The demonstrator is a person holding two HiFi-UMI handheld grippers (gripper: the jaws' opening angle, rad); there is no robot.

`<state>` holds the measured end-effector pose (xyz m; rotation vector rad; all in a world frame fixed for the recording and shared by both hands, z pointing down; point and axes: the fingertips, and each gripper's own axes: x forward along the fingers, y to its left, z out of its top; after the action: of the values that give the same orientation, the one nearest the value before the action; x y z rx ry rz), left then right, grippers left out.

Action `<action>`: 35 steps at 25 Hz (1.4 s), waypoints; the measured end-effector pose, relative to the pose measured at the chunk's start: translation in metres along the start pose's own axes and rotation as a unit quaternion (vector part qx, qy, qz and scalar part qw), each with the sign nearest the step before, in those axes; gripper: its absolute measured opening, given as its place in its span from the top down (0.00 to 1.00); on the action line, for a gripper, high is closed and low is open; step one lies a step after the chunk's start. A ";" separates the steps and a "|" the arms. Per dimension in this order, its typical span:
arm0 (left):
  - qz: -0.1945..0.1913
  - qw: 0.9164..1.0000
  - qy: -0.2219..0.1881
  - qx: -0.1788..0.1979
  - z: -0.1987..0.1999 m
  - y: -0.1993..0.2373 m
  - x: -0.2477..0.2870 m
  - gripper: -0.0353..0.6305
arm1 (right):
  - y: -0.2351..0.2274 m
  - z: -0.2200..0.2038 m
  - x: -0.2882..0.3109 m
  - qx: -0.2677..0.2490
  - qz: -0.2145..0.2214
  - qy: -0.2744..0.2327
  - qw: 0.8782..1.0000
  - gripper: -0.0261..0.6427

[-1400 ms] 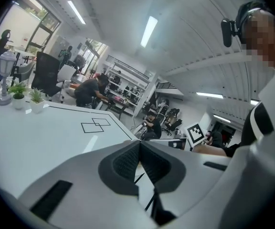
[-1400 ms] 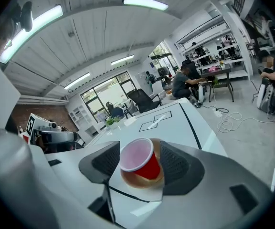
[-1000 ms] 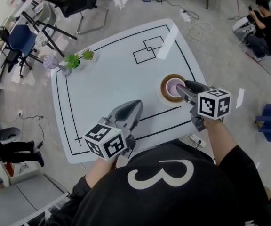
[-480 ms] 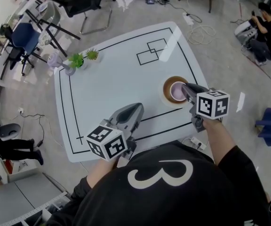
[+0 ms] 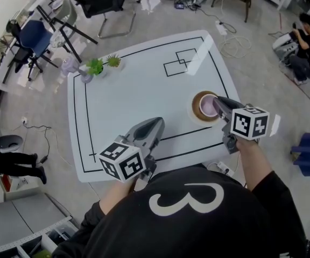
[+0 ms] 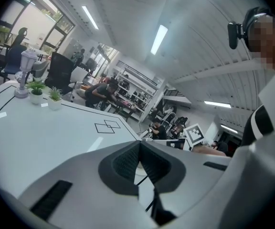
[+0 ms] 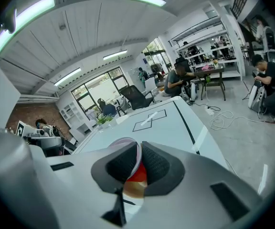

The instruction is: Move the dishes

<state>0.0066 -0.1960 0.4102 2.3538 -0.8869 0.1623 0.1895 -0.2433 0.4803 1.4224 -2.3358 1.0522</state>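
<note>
Pink bowl (image 5: 206, 107) sits on a brown plate (image 5: 196, 109), on the right side of the white desk (image 5: 133, 95). The two are stacked, bowl on top.

The right gripper (image 5: 218, 102) has just been closing, and now it pinches the near rim of the bowl. In the right gripper view the thin rim (image 7: 123, 141) goes in between the two dark pads (image 7: 121, 163). One pad is inside the bowl and one is outside.

The left gripper (image 5: 156, 123) is clenched on nothing. It hangs over the near edge of the desk, well apart from the dishes. In the left gripper view its pads (image 6: 128, 162) meet, with only desk showing below them.

The bowl looks hard, smooth and thin. I think it is light, so one gripper can lift it. But it could break if it drops. A smooth rim can slip, and a bowl held by one edge wants to tip down on the far side. So the grip should sit deep on the rim and stay tight, and the lift should be slow and straight up.

The plate is flat and low, so it looks harder to grab. Its raised edge looks like the best spot. It may slide on the desk when the bowl comes off.
</note>
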 end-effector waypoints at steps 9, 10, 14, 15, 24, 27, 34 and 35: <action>0.010 1.000 -0.015 -0.007 0.008 0.005 -0.011 0.94 | 0.048 0.032 -0.006 -0.032 0.051 -0.023 0.998 0.92; 0.011 1.000 -0.015 -0.008 0.008 0.006 -0.012 0.94 | 0.053 0.035 -0.004 -0.034 0.057 -0.025 0.997 0.92; 0.018 1.000 -0.019 -0.008 0.007 0.009 -0.021 0.94 | 0.076 0.038 0.005 -0.048 0.079 -0.022 0.995 0.92; 0.020 1.000 -0.020 -0.008 0.007 0.011 -0.023 0.94 | 0.081 0.036 0.009 -0.052 0.084 -0.019 0.995 0.92; 0.057 0.998 -0.028 -0.029 0.000 0.032 -0.048 0.94 | 0.116 0.015 0.050 -0.068 0.122 0.020 0.990 0.92; 0.072 0.996 -0.031 -0.036 -0.002 0.040 -0.059 0.94 | 0.122 0.005 0.066 -0.071 0.127 0.036 0.989 0.92; 0.099 0.993 -0.042 -0.042 -0.003 0.052 -0.078 0.94 | 0.133 -0.018 0.100 -0.086 0.131 0.068 0.985 0.92; 0.102 0.993 -0.043 -0.042 -0.003 0.053 -0.080 0.94 | 0.133 -0.020 0.105 -0.085 0.128 0.070 0.986 0.92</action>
<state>-0.0877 -0.1805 0.4141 2.2031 -1.1551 0.1033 0.0206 -0.2647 0.4868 0.9745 -2.4813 0.9500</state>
